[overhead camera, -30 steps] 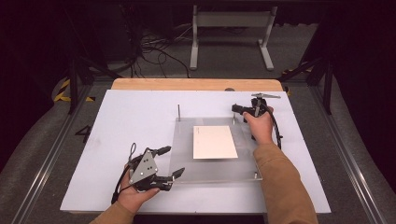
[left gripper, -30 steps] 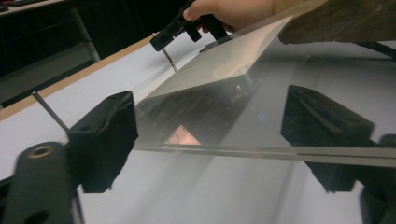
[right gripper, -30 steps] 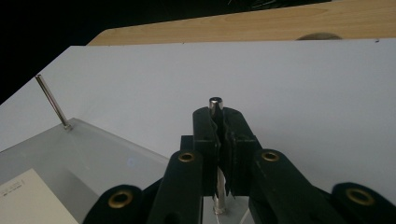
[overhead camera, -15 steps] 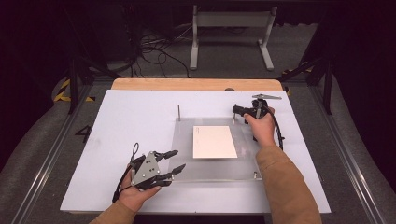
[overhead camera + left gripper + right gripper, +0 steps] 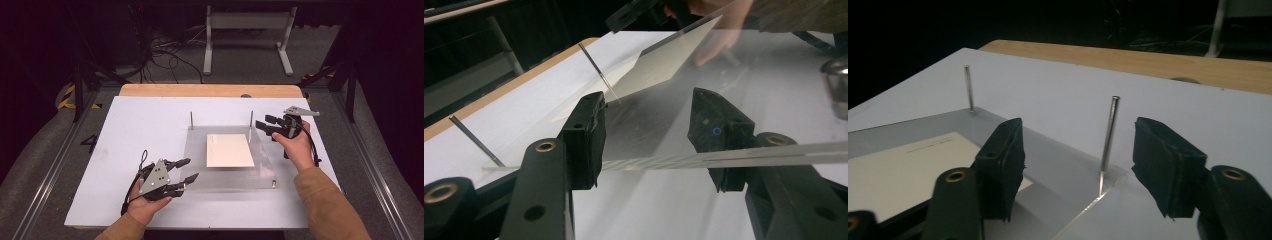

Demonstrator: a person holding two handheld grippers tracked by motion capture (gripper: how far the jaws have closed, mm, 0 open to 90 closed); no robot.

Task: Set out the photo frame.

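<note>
A clear acrylic plate (image 5: 225,175) lies raised at the table's middle with a white card (image 5: 229,150) on it. Two thin metal pins stand at its far corners, the left pin (image 5: 191,120) and the right pin (image 5: 251,119). My left gripper (image 5: 192,169) is open at the plate's near-left edge. In the left gripper view the plate edge (image 5: 649,162) crosses between the jaws of the left gripper (image 5: 649,115). My right gripper (image 5: 261,124) is open at the far-right corner. In the right gripper view the right pin (image 5: 1109,140) stands between the jaws of the right gripper (image 5: 1080,135), untouched.
A white sheet (image 5: 135,130) covers the tabletop, with a wooden strip (image 5: 210,90) along the far edge. A short metal standoff (image 5: 274,182) marks the plate's near-right corner. Stand legs and cables lie on the floor beyond the table.
My left gripper has moved right and slightly forward up to the plate's near-left edge. The right gripper has stayed by the far-right pin.
</note>
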